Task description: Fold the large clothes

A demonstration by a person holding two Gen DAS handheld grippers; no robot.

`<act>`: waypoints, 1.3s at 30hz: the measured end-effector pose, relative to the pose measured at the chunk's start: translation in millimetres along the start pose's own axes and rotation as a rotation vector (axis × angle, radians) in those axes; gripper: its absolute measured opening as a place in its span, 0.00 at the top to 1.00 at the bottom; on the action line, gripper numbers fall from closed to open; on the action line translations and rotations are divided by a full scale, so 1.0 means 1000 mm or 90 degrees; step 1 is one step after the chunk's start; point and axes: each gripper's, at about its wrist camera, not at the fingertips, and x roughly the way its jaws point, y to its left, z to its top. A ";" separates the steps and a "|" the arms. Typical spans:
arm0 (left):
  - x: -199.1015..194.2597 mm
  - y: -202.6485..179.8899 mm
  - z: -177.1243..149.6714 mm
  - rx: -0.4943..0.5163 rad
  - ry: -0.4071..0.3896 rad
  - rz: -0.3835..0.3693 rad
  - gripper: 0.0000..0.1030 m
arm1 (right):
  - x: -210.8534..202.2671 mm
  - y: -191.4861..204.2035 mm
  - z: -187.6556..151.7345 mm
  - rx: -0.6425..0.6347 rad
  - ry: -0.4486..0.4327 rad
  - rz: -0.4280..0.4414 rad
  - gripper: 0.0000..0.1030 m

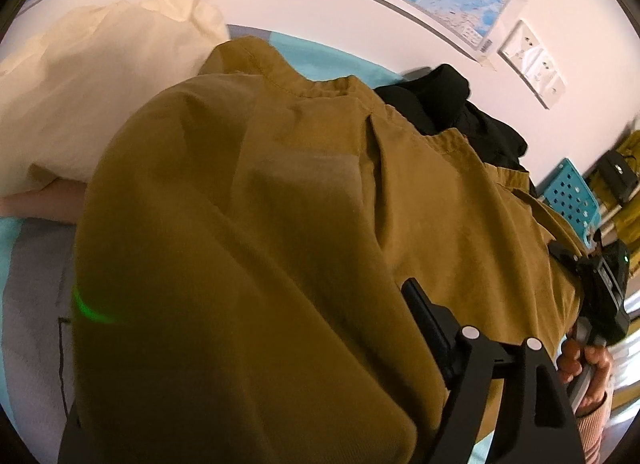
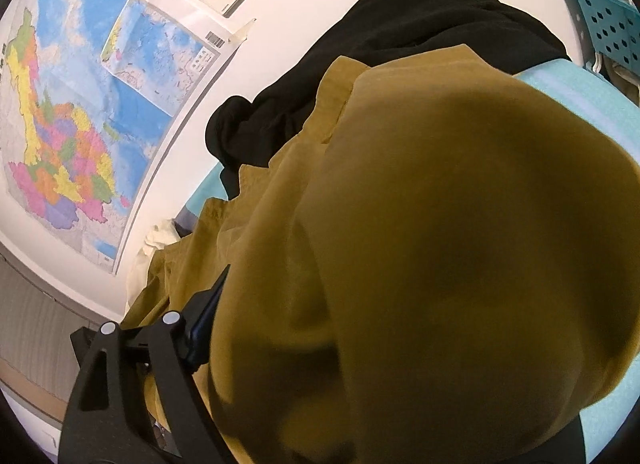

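Observation:
A large mustard-brown garment point(image 1: 260, 223) fills both wrist views and drapes over my grippers; it also fills the right wrist view point(image 2: 440, 244). My left gripper point(image 1: 360, 324) is shut on its cloth; only the right finger point(image 1: 424, 316) shows, the other is under the fabric. My right gripper point(image 2: 280, 296) is shut on the same garment; only the left finger point(image 2: 208, 304) shows. The right gripper and the hand holding it show at the left wrist view's right edge point(image 1: 600, 292).
A cream garment point(image 1: 100, 83) lies at the left and a black garment point(image 1: 460, 111) point(image 2: 400, 43) behind the brown one, on a light blue surface point(image 1: 312, 59) point(image 2: 580, 95). A white wall with a map point(image 2: 80, 103), sockets point(image 1: 532, 59) and blue perforated chairs point(image 1: 572, 195) stand behind.

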 end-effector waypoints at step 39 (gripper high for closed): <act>-0.019 0.030 -0.005 -0.017 0.047 -0.071 0.33 | -0.019 -0.011 -0.016 -0.042 0.093 0.036 0.34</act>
